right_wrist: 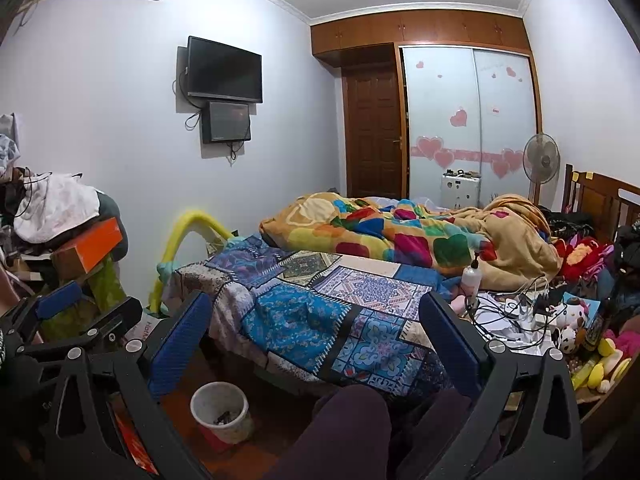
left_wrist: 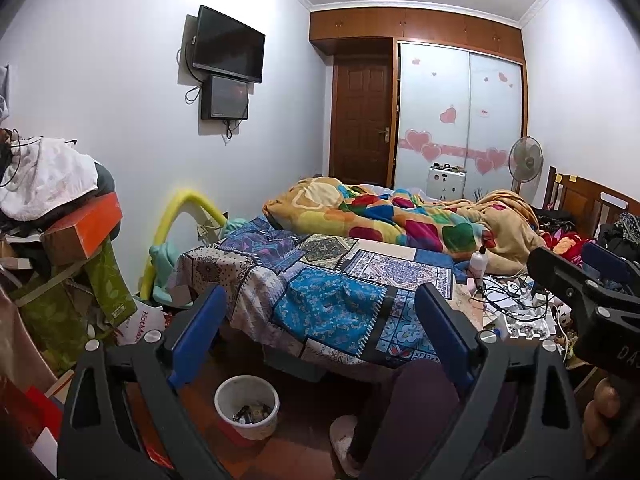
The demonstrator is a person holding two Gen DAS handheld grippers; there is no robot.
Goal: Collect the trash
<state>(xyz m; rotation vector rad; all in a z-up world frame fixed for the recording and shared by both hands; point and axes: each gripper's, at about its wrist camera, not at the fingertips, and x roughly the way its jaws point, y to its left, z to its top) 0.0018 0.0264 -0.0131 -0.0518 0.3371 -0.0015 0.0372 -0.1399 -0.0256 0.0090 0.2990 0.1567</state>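
A white trash bin stands on the floor by the foot of the bed; it holds some dark scraps and also shows in the right wrist view. My left gripper is open and empty, held above the bin and the patchwork bedspread. My right gripper is open and empty, held over the same bedspread. The right gripper also shows at the right edge of the left wrist view. Papers, cables and small items lie cluttered on the bed's right side beside a white pump bottle.
A pile of boxes, bags and clothes fills the left side. A colourful blanket covers the far bed. Plush toys crowd the right edge. A fan, wardrobe and door stand at the back. The person's legs are below.
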